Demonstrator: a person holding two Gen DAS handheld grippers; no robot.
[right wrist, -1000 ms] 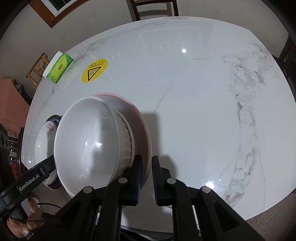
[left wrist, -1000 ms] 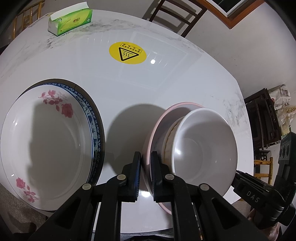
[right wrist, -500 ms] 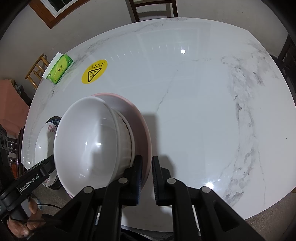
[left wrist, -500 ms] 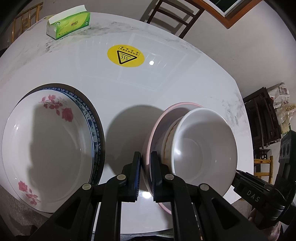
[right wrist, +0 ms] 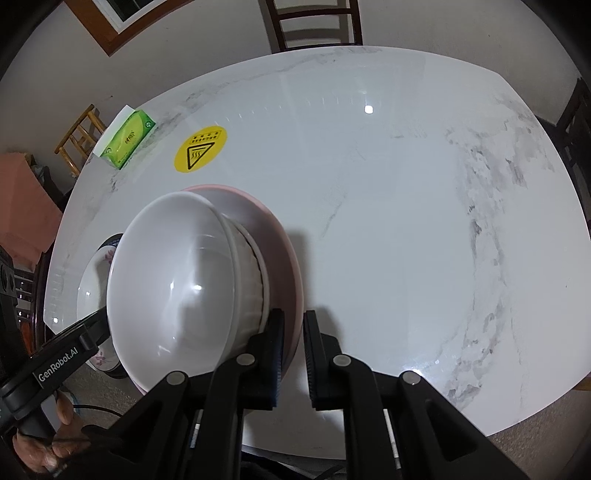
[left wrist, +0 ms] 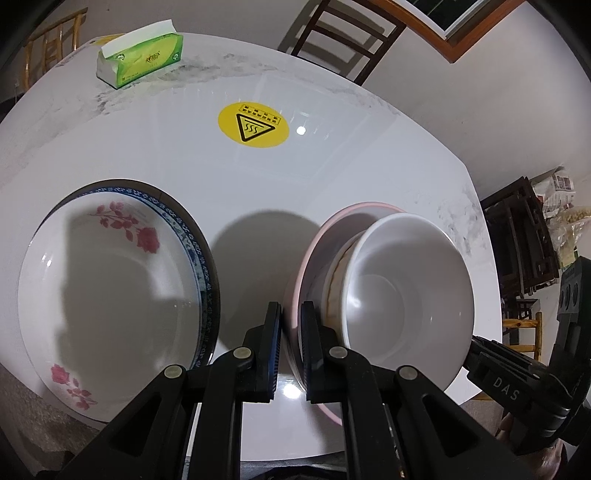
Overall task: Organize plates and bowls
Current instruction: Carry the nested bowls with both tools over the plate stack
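A pink plate (left wrist: 312, 247) carries stacked white bowls (left wrist: 410, 295) and is held above the white marble table (left wrist: 147, 147). My left gripper (left wrist: 291, 321) is shut on the pink plate's left rim. My right gripper (right wrist: 293, 328) is shut on the same plate's (right wrist: 284, 243) right rim, with the bowls (right wrist: 173, 280) just left of it. A white plate with red flowers (left wrist: 107, 291) lies on a blue-rimmed plate (left wrist: 199, 258) at the table's left; part of it shows in the right wrist view (right wrist: 94, 269).
A green tissue box (left wrist: 140, 59) sits at the table's far left edge, also in the right wrist view (right wrist: 127, 138). A yellow warning sticker (left wrist: 253, 125) marks the table's middle. Chairs (left wrist: 347, 33) stand behind the table. The table's front edge is near.
Both grippers have carried the pink plate with its bowls slightly forward and up; the flowered plates and tissue box sit lower and nearer in the left view. The grips have not changed.
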